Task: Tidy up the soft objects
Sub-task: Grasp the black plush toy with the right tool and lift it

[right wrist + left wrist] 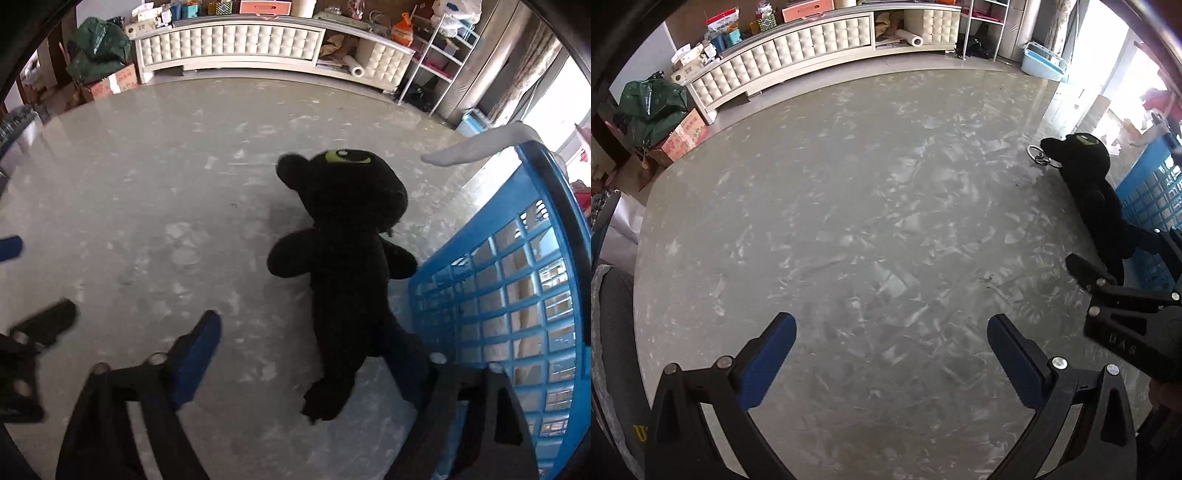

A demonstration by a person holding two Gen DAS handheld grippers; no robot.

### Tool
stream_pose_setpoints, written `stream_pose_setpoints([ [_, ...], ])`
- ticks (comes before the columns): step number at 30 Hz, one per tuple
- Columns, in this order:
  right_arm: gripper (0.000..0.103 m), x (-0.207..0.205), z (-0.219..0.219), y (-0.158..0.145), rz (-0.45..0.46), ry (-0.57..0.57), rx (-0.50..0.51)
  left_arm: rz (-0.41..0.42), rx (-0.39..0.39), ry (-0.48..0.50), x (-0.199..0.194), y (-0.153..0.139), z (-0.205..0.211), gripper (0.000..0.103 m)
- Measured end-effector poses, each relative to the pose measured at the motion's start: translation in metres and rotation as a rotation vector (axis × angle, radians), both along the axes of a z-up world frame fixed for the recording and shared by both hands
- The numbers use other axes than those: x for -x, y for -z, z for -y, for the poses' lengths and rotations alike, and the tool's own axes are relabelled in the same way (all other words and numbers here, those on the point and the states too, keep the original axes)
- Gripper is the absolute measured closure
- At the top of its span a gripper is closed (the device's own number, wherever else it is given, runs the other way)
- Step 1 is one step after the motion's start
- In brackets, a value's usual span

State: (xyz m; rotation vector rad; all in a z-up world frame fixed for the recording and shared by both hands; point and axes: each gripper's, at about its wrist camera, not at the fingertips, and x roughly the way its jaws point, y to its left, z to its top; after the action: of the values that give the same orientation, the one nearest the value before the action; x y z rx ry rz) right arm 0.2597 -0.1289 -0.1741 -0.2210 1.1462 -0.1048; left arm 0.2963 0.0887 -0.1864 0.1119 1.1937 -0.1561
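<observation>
The black plush toy lies flat on the grey table, head toward twelve o'clock in the right wrist view, its flank touching the blue basket at three o'clock. A white soft piece hangs over the basket rim. The right gripper stands spread astride the toy's legs; the left pad is clear of it, the right finger is partly hidden behind the plush, so no pinch shows. The left gripper is spread wide over bare table, nothing between its fingers.

Risk, as I judge it: closing this low would catch only a thin leg, and the limp body could dangle, snag the rim or slip out. The right finger sits close to the lattice and could knock the basket.

Writing: "DAS" on the right gripper's body in the left wrist view; the carton print at ten o'clock is unreadable
</observation>
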Motion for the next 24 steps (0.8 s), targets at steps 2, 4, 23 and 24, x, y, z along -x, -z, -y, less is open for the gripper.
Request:
stream_pose_setpoints([
  [2, 0.034, 0.002, 0.0, -0.001, 0.005, -0.001, 0.034, 0.006, 0.003, -0.01, 0.0, -0.002, -0.003, 0.0],
  [4, 0.054, 0.004, -0.001, -0.002, 0.015, 0.004, 0.074, 0.004, 0.004, -0.009, 0.0, -0.003, -0.003, 0.0],
  [23, 0.082, 0.05, -0.002, -0.065, 0.086, -0.007, 0.015, 0.098, 0.037, 0.029, 0.011, -0.037, 0.006, 0.0],
  [24, 0.083, 0.053, -0.003, -0.069, 0.088, -0.013, 0.012, 0.101, 0.042, 0.034, 0.013, -0.039, 0.007, 0.0],
])
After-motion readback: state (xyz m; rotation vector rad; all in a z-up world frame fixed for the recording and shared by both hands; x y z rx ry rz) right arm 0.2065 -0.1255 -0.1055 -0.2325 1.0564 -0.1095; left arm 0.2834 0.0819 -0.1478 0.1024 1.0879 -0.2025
